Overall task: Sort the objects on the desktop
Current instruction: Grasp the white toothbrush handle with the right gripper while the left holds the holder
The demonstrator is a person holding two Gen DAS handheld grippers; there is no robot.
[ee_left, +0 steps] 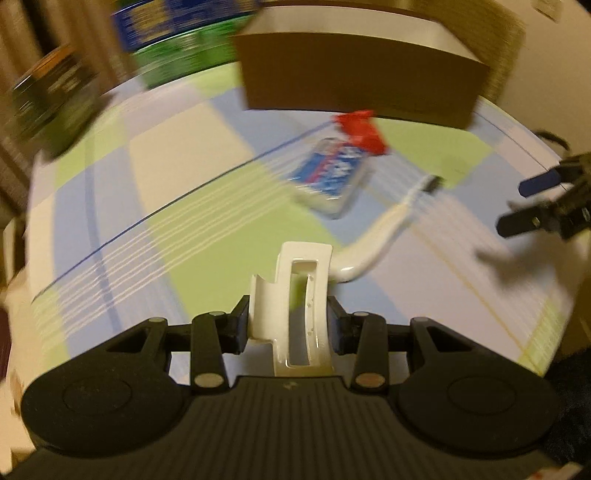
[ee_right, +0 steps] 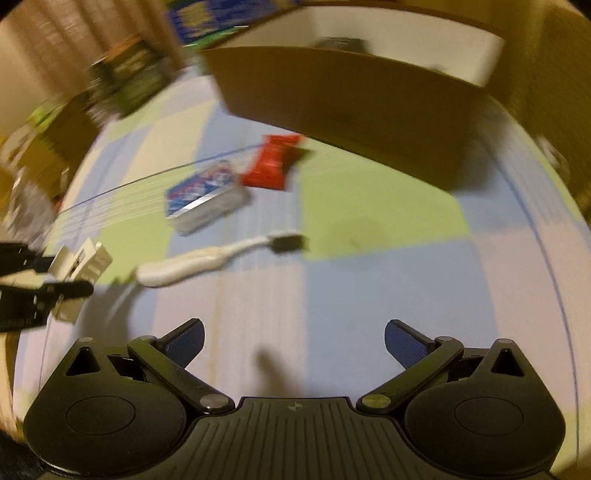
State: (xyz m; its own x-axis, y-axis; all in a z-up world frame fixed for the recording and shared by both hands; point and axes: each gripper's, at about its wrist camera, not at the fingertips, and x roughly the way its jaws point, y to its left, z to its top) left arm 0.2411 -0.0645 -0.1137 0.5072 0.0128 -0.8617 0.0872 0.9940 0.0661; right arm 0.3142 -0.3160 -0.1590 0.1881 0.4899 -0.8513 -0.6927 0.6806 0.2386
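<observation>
My left gripper [ee_left: 290, 325] is shut on a white hair claw clip [ee_left: 295, 291] and holds it above the checked tablecloth; the clip also shows in the right wrist view [ee_right: 79, 267]. My right gripper [ee_right: 293, 339] is open and empty over the cloth; it shows at the right edge of the left wrist view [ee_left: 517, 203]. On the cloth lie a white toothbrush [ee_right: 207, 260] [ee_left: 380, 232], a blue and white pack [ee_right: 205, 197] [ee_left: 328, 171] and a red packet [ee_right: 273, 162] [ee_left: 364, 129]. A brown cardboard box [ee_right: 354, 107] [ee_left: 354, 77] stands behind them.
Blue and green printed boxes [ee_left: 177, 33] and a dark round tin [ee_left: 51, 99] stand at the back left of the round table [ee_left: 207, 166]. Both views are motion-blurred.
</observation>
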